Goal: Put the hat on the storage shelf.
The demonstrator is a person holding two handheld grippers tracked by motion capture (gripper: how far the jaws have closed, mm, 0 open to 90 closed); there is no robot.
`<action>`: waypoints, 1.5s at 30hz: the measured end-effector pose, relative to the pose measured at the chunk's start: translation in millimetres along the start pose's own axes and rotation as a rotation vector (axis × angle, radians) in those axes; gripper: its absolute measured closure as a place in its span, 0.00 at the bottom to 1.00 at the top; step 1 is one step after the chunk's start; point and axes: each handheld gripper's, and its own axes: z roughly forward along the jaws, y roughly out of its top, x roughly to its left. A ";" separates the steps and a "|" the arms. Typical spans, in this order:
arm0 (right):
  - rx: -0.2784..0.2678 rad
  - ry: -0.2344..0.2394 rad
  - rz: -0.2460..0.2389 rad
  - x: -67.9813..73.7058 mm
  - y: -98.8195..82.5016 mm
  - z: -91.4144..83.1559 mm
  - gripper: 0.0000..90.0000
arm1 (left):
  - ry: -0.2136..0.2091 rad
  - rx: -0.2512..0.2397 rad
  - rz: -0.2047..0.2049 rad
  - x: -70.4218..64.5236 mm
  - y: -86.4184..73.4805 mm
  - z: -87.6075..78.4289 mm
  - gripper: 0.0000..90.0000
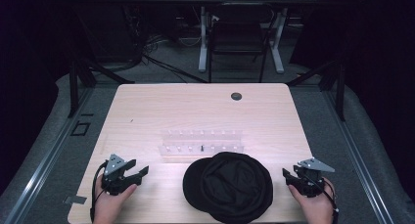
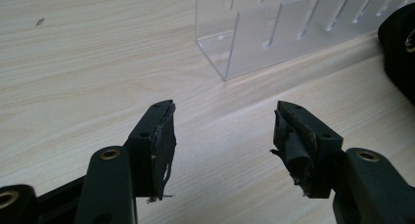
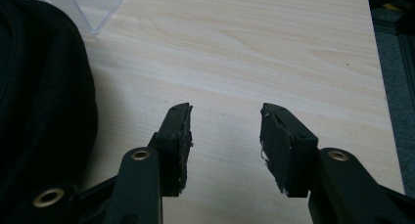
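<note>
At the near edge of the light wooden table [image 1: 147,111], a hand holds the left gripper [image 1: 141,174] and another the right gripper [image 1: 287,176], each with its jaws spread wide around nothing, bare wood showing between them in both gripper views. Between the two lies a black cap [image 1: 228,186], well apart from either claw. Just beyond the cap stands a clear acrylic rack [image 1: 201,141] with slotted walls, and farther off a small dark round grommet [image 1: 236,96] sits near the table's far edge.
</note>
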 end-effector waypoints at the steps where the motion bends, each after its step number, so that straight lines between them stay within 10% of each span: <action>1: 0.008 0.001 -0.001 2.1 1.0 -1.2 0.60 | 0.002 0.003 0.003 0.2 0.2 -0.9 0.47; 12: 0.086 0.053 -0.058 18.4 23.3 -30.2 0.63 | -0.001 0.020 0.007 -2.9 4.8 -5.7 0.55; 22: 0.217 0.205 0.005 19.5 54.0 -54.0 0.73 | -0.052 0.000 -0.028 -5.7 3.7 -1.3 0.54; 45: 0.498 0.316 0.178 33.9 60.9 -10.4 0.76 | -0.063 0.020 -0.022 -7.4 1.5 3.4 0.53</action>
